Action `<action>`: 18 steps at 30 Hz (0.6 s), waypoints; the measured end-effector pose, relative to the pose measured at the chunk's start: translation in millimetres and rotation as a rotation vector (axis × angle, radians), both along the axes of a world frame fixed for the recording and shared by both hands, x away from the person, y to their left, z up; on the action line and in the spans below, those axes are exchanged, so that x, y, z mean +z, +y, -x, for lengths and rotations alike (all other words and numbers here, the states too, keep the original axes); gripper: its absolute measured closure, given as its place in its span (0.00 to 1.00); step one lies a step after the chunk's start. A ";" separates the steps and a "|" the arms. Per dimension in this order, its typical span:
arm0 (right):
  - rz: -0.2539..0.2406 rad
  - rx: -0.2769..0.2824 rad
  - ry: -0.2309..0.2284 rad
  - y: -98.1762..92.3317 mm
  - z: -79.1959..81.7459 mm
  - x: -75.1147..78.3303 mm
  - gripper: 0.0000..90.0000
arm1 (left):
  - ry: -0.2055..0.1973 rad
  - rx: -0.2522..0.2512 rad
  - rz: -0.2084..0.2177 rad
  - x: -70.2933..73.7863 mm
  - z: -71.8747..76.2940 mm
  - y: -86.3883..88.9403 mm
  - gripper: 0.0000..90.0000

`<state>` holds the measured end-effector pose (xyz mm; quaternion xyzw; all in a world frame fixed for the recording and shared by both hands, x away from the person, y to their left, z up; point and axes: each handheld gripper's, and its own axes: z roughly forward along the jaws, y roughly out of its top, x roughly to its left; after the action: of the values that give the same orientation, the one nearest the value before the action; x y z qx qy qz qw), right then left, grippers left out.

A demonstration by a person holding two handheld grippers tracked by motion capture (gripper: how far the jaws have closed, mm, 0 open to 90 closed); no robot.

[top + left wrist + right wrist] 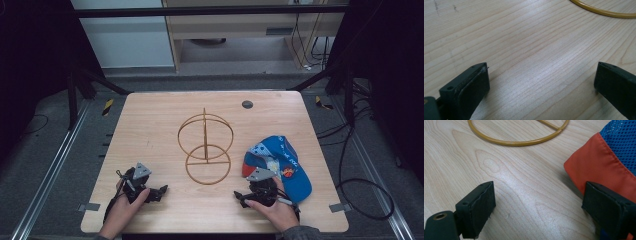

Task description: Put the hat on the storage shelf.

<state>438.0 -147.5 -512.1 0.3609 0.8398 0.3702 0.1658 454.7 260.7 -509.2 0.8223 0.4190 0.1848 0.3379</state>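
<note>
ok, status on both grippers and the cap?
Left gripper open, low over bare wood. Right gripper open beside the blue mesh cap with orange brim, not gripping it. Gold wire ring stand upright mid-table, between them.

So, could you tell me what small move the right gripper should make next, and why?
Probably ease the right gripper sideways until the cap's orange brim sits between its open fingers, then close: the brim lies just beside one finger, and the wire stand is unoccupied.

Gold wire ring stand (205, 145) mid-bench (150, 125); blue mesh cap with orange brim (280, 162) to its right. Left tool (150, 192) near-left, right tool (250, 196) just before cap.
</note>
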 end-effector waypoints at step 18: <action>-0.001 -0.025 0.028 -6.5 5.0 13.2 0.19 | -0.001 0.001 0.002 -0.1 0.1 -0.2 0.00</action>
<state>433.1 -154.0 -498.9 0.3767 0.8372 0.3635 0.1583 454.6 260.5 -509.3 0.8216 0.4195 0.1852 0.3387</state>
